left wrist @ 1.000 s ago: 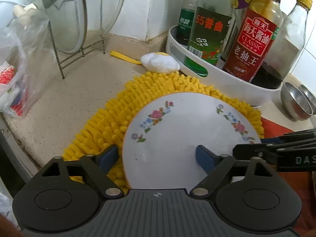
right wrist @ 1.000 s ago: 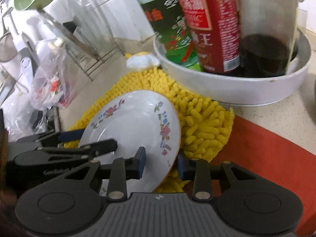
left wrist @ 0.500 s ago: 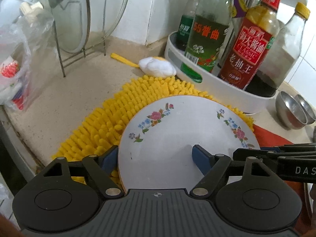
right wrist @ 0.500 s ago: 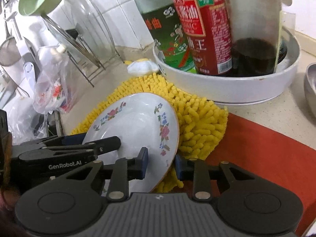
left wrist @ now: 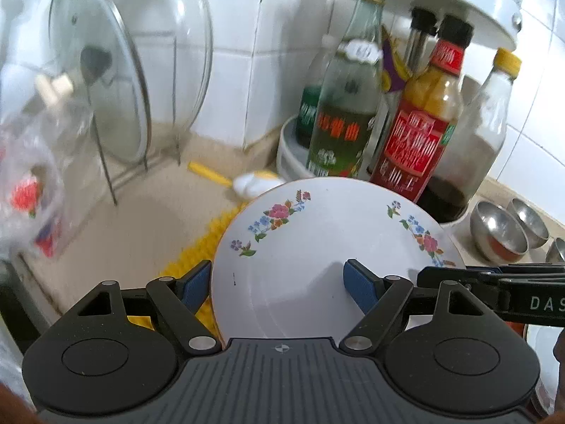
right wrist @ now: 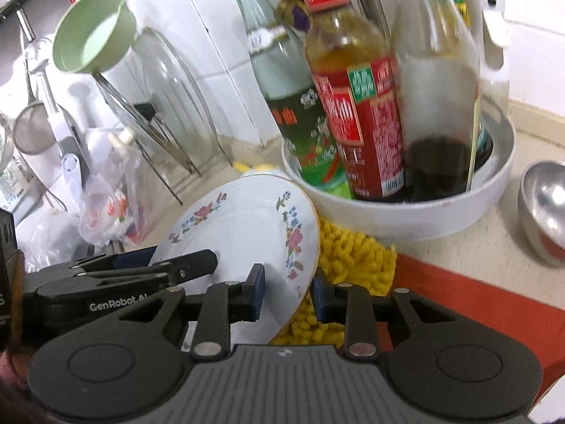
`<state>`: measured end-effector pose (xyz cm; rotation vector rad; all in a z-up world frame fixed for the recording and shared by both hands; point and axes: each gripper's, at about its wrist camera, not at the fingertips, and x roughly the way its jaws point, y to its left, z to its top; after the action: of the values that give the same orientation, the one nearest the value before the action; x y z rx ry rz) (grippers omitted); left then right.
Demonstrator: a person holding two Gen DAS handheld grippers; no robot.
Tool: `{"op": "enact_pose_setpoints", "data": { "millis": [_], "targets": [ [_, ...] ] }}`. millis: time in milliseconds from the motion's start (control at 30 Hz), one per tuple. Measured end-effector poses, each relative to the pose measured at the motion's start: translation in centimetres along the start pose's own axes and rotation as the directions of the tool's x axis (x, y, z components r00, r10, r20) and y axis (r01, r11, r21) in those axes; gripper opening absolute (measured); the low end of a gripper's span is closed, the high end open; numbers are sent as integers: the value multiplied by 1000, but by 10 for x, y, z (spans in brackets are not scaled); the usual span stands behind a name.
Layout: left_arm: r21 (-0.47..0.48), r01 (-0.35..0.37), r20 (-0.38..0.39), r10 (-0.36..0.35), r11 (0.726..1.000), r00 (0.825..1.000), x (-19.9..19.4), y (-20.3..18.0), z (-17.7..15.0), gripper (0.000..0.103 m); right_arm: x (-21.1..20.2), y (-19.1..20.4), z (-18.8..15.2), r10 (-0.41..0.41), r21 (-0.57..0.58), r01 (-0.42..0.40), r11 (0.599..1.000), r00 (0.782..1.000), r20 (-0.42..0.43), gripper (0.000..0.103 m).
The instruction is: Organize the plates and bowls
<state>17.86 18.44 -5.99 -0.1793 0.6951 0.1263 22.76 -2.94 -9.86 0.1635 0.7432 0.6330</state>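
While the floral plate (left wrist: 328, 247) hung clamped by the right gripper (right wrist: 286, 288) and straddled by the left gripper (left wrist: 275, 282), steel bowls (left wrist: 499, 231) awaited sorting.

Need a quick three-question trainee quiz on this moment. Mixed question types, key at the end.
1. True or false: the floral plate lies flat on the yellow mat.
2. What stands in the white round tray? A) sauce bottles B) steel bowls C) glass lids
3. Where are the steel bowls relative to that tray?

Key:
1. False. The plate is tilted, with its rim raised above the mat.
2. A.
3. On the counter, to the right of the tray in both views.
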Motion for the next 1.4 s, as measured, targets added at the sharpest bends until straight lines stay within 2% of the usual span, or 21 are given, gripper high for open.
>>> {"op": "enact_pose_setpoints", "data": {
  "millis": [500, 800, 1033, 1400],
  "targets": [
    [84, 78, 50, -82, 993, 995, -12, -37, 2, 84, -47, -16, -10, -54, 42, 50, 998, 993, 100, 25],
    [149, 141, 86, -155, 979, 984, -22, -73, 6, 84, -84, -32, -17, -107, 81, 95, 992, 979, 171, 25],
    [202, 201, 90, -222, 959, 971, -24, -107, 7, 85, -117, -47, -24, -166, 122, 141, 982, 962, 218, 25],
    [300, 305, 61, -337, 904, 939, -29, -165, -2, 85, -170, -73, -50, -277, 212, 225, 951, 925, 259, 25]
  ]
}}
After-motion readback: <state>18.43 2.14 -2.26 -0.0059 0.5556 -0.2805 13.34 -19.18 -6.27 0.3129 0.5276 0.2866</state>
